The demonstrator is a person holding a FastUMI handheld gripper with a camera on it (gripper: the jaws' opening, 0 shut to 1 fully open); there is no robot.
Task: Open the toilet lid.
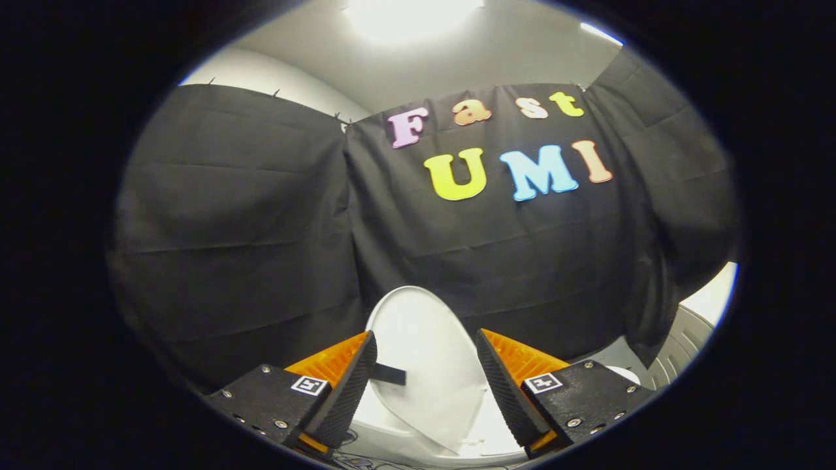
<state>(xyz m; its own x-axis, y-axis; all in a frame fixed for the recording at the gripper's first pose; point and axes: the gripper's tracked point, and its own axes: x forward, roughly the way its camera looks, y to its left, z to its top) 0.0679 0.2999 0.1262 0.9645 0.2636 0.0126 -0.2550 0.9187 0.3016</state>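
The white toilet lid (428,372) stands raised, nearly upright, in front of the black cloth wall. Its rounded top edge rises between my two fingers and a little above their tips. A short black tab (390,375) sticks out from the lid's left edge, right beside the left finger (353,372). My gripper (426,334) is open; the fingers flank the lid with a gap on each side and do not press on it. Below the lid, a white part of the toilet (486,434) shows between the finger bases.
The black cloth wall (274,215) hangs close behind the lid and wraps around both sides. A pale grey ribbed object (682,343) sits low to the right of the right finger. A bright ceiling lamp (408,13) glares overhead.
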